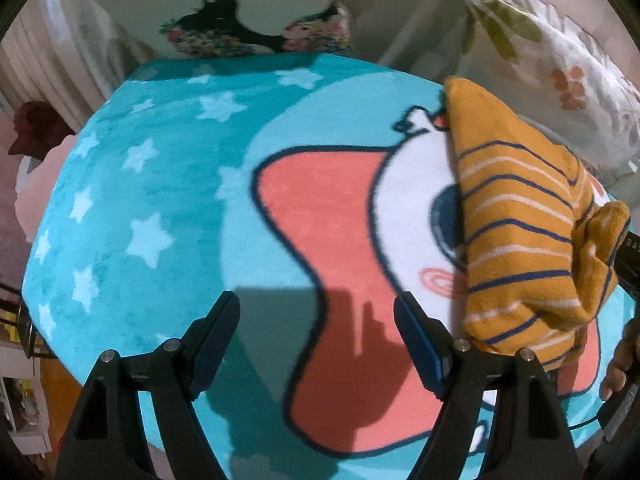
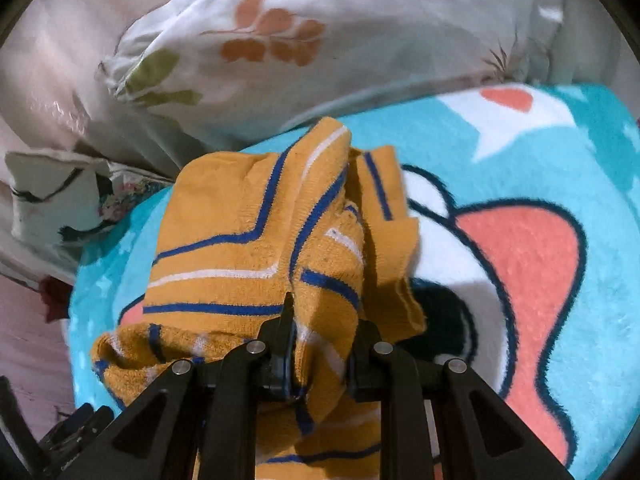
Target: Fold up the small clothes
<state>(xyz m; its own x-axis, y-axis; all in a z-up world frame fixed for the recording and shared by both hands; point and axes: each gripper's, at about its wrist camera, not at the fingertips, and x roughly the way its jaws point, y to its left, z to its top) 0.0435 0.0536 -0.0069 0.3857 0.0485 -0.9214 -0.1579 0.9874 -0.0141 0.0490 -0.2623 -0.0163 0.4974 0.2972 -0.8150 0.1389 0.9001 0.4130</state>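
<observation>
Bed w/ a teal star blanket [image 1: 132, 184], big cartoon print in pink and white across the middle, flowered pillow [image 2: 280, 40] along the far edge. That blanket is my work surface.

Right gripper [image 2: 320, 340]: jaws narrow, pinched on a bunch of the mustard striped garment [image 2: 248, 240]. Cloth comes up between the pads and hangs in folds out front of me, rest of it bunched and draped down onto the blanket near the pillow side. Not spread flat, can't tell top from hem in this crumple.

Left gripper [image 1: 316, 340]: jaws wide, nothing between them, only blanket and my own shadow under them.

Key relation, seen from the left wrist: the garment [image 1: 520, 232] lies off to the right of my left jaws, just beside the right-hand finger, and its long side runs away from me toward the pillow, stripes crossing it. So the cloth's long axis is roughly parallel to my left jaws' pointing line, not across it. Right hand [image 1: 616, 364] already has it; left is near but apart.

My guess for next: left has to shift sideways to the right and take a free edge or corner, so both hands can stretch it flat. Risk: grabbing two layers at once.
</observation>
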